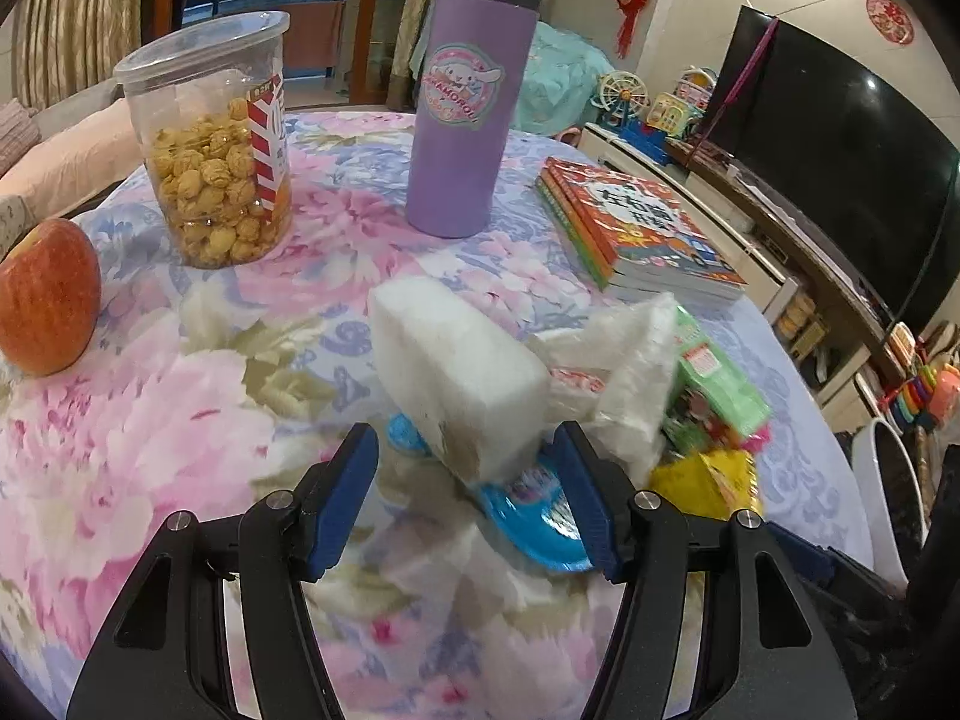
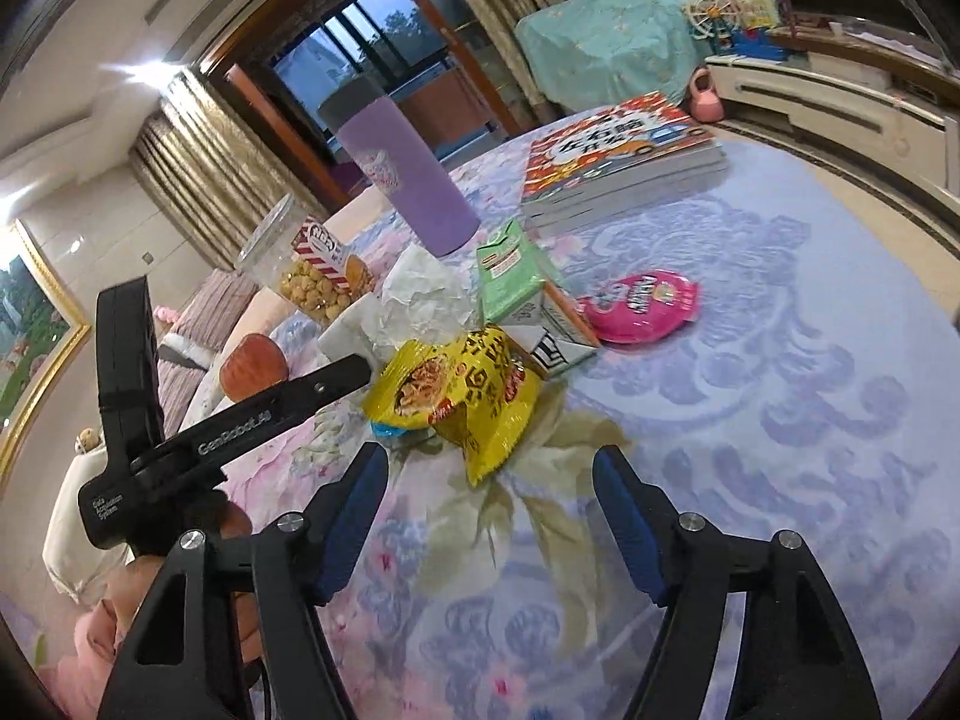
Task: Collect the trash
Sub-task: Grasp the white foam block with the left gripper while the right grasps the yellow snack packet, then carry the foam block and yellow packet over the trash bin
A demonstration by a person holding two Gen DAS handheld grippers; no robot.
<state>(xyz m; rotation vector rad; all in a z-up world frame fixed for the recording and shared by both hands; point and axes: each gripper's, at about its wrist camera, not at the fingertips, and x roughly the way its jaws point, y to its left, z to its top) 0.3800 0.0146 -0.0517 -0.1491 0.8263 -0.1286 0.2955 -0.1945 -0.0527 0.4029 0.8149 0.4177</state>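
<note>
In the left wrist view, the left claw (image 1: 465,495) was open wide and held nothing. A white foam block (image 1: 459,372) stood right in front of it, with its near end just between the two fingers. The block's long side ran away from the claw. A blue lid (image 1: 534,513) lay under it on the surface (image 1: 180,420).

In the right wrist view, the right claw (image 2: 489,510) was open wide too, and empty. A yellow snack bag (image 2: 474,396) lay just ahead of it. A pink lid (image 2: 645,306) sat farther off, ahead and to the right. The left claw looked nearer to its trash.
</note>
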